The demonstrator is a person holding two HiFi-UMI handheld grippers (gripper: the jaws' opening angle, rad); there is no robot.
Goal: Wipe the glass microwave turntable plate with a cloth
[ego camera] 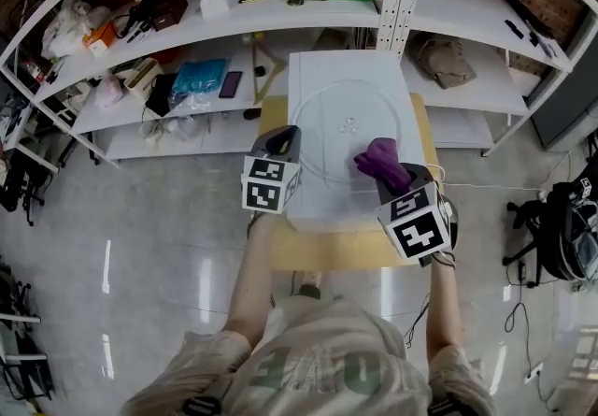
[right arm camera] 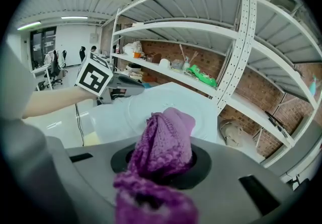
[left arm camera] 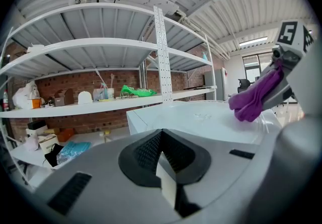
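The clear glass turntable plate (ego camera: pixel 341 129) lies flat on a white slab (ego camera: pixel 308 204) on a small wooden table (ego camera: pixel 280 251). My right gripper (ego camera: pixel 388 176) is shut on a purple knitted cloth (ego camera: pixel 378 160), which rests on the plate's near right part. In the right gripper view the cloth (right arm camera: pixel 163 142) fills the jaws, and the plate (right arm camera: pixel 146 109) lies beyond. My left gripper (ego camera: pixel 283 138) sits at the plate's left rim. In the left gripper view its jaws (left arm camera: pixel 163 167) look shut with nothing between them, and the cloth (left arm camera: pixel 254 98) shows to the right.
White shelving (ego camera: pixel 234 26) with boxes, bags and tools stands right behind the table. A dark backpack (ego camera: pixel 565 227) and cables lie on the floor at the right. Shiny open floor lies to the left.
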